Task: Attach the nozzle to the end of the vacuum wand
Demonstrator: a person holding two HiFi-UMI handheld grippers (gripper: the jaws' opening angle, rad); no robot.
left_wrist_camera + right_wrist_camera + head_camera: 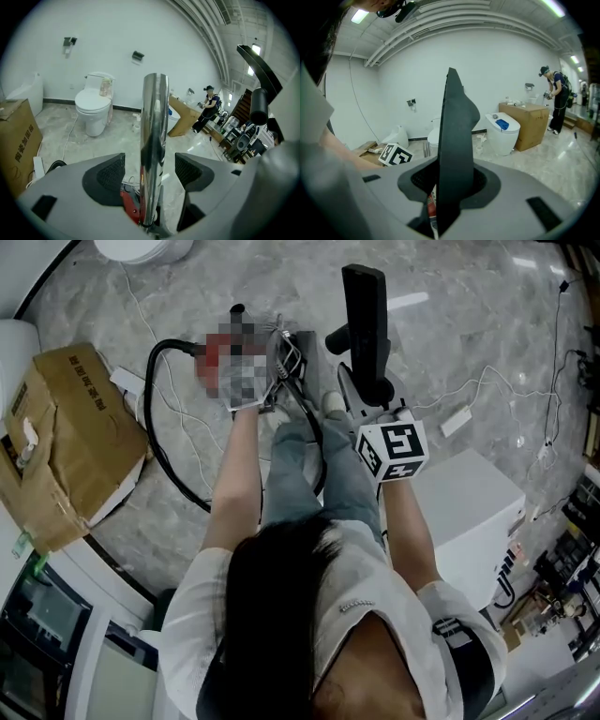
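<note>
In the head view the black nozzle [366, 324] stands upright in my right gripper [370, 390], which is shut on its lower part. The right gripper view shows the nozzle [457, 140] clamped between the pads of that gripper [450, 180]. To its left, my left gripper [255, 390] is down by the red vacuum body [211, 348] and partly hidden by a mosaic patch. Seen from the left gripper [150, 171], the chrome wand [154, 140] rises between the jaws. Both pads [110, 173] stand off it with a gap on each side. The nozzle [257, 70] shows at the right edge.
A black hose [164, 442] loops over the marble floor from the vacuum. An open cardboard box [66, 437] lies at the left and a white cabinet [473, 512] at the right. White cables cross the floor. A toilet [93, 108] stands by the wall, and a person [555, 98] stands far off.
</note>
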